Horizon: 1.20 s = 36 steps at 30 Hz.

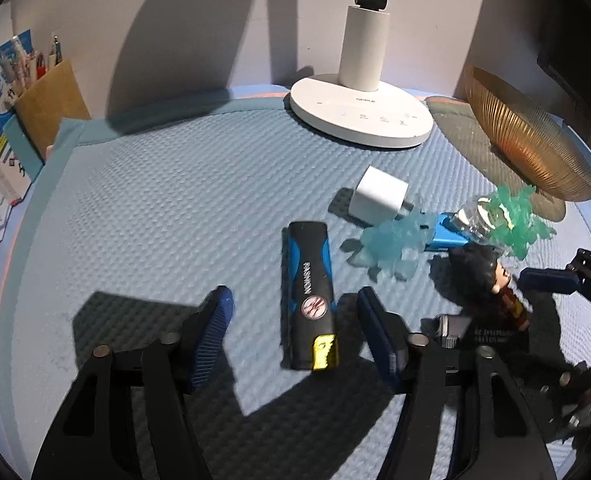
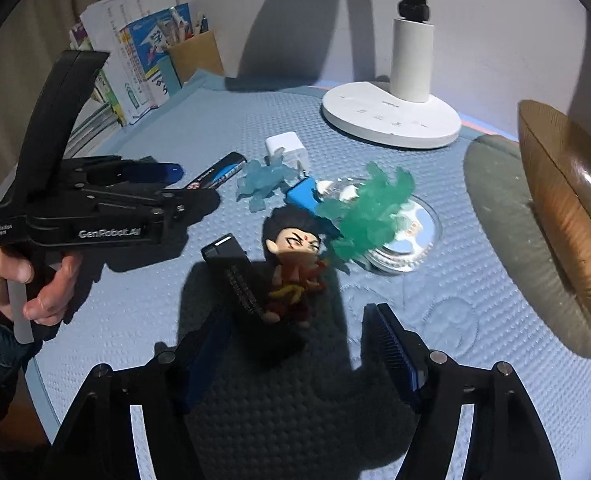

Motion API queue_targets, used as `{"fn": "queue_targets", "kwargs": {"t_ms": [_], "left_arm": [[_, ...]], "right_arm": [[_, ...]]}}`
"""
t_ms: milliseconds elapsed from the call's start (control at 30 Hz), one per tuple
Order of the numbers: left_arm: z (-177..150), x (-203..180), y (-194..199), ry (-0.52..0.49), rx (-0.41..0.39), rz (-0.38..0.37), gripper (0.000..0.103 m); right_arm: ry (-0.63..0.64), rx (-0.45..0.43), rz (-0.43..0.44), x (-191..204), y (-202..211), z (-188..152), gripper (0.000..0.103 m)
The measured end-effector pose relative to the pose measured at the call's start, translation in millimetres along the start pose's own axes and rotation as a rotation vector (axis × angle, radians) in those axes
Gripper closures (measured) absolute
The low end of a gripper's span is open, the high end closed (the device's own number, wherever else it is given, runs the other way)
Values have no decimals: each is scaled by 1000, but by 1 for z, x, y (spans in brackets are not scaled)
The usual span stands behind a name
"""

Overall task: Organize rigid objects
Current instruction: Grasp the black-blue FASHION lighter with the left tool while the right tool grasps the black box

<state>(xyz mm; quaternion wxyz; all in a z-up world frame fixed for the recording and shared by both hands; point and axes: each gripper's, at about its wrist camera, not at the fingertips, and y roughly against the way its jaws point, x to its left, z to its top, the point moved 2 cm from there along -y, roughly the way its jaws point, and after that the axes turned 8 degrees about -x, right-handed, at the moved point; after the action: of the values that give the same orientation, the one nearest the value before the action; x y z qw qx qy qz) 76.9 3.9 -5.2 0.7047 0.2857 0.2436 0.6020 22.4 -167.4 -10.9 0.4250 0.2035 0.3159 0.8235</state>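
Left wrist view: the left gripper (image 1: pixel 291 320) hangs over a blue quilted mat (image 1: pixel 155 208) on the table, its jaws apart on either side of a black-and-blue flash drive (image 1: pixel 307 292) that lies flat with its gold connector toward the camera. Neither pad touches the drive; the straddling stance suggests a pickup is being lined up. Beyond it lie a white charger cube (image 1: pixel 379 196), a pale blue crystal-like piece (image 1: pixel 391 244), a green one (image 1: pixel 515 216) and a dark-haired figurine (image 1: pixel 491 280). A white lamp base (image 1: pixel 359 116) and a ribbed golden bowl (image 1: pixel 535 148) stand at the back, the bowl probably the collecting spot.

Right wrist view: the right gripper (image 2: pixel 295 340) points down at the figurine (image 2: pixel 295 264), which stands on a black base (image 2: pixel 231 272). Its jaws are wide and hold nothing; the figurine sits just ahead of them, seemingly the next target. At left, a hand (image 2: pixel 27 280) grips the other tool's handle. The bowl (image 2: pixel 567 208) stands at the right edge, something green inside.
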Motion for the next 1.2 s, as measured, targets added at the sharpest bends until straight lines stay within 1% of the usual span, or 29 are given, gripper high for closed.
{"fn": "queue_targets", "kwargs": {"t_ms": [67,100,133,167,200,267,367,433,467,500,567,633,667,733,767,800,833,900,1000,1033,1067,1100,1133,1200], "left_arm": [[2,-1,0,0,-12,-4,65],[2,-2,0,8,-16,-9,68],[2,-1,0,14,-20,-11,77],[2,-1,1,20,-23,-13,83],[1,-1,3,29,-26,-20,83],[-3,0,7,51,-27,-46,83],[-14,-3,18,53,-30,-63,83],[-23,-8,26,40,-32,-76,83],[-28,-11,31,36,-34,-92,83],[-31,-14,36,34,-37,-105,83],[-38,-20,42,28,-40,-126,83],[-43,-27,46,21,-39,-140,83],[-46,-30,47,18,-37,-148,83],[-50,-37,48,6,-34,-155,83],[-51,-39,48,-2,-37,-147,83],[-51,-41,49,-10,-40,-140,83],[-52,-41,49,-10,-41,-140,83],[-53,-39,49,3,-43,-151,83],[-55,-36,51,18,-45,-166,83],[-55,-35,52,21,-46,-170,83],[-55,-34,52,22,-46,-173,83],[-56,-34,52,21,-45,-173,83],[-56,-35,52,19,-46,-171,83],[-56,-36,51,8,-48,-165,83]], "right_arm": [[19,5,15,9,-3,1,33],[41,-1,4,16,-3,0,40],[54,1,-7,21,-4,0,47],[59,6,-29,24,-6,1,53],[52,6,-49,26,-5,1,60],[1,5,-42,23,-1,0,67],[-68,-7,-28,17,16,-10,70],[-80,-18,-27,15,30,-21,78],[-88,-24,-31,12,42,-29,78],[-93,-24,-44,10,50,-35,83],[-103,-33,-81,4,71,-49,85],[-112,-32,-106,-4,84,-60,85],[-121,-29,-102,-7,89,-65,85],[-120,-17,-58,-9,97,-74,85],[-118,-1,-13,-6,99,-80,84],[-119,5,11,-3,100,-81,82],[-117,0,13,0,101,-82,81],[-115,-8,-24,4,97,-80,80],[-121,-16,-12,7,87,-71,80],[-120,-16,-21,7,83,-68,79],[-117,-17,-27,5,79,-65,75],[-120,-15,-22,4,76,-62,66],[-127,-10,-17,1,72,-59,63],[-131,-3,-45,-6,67,-55,53]]}}
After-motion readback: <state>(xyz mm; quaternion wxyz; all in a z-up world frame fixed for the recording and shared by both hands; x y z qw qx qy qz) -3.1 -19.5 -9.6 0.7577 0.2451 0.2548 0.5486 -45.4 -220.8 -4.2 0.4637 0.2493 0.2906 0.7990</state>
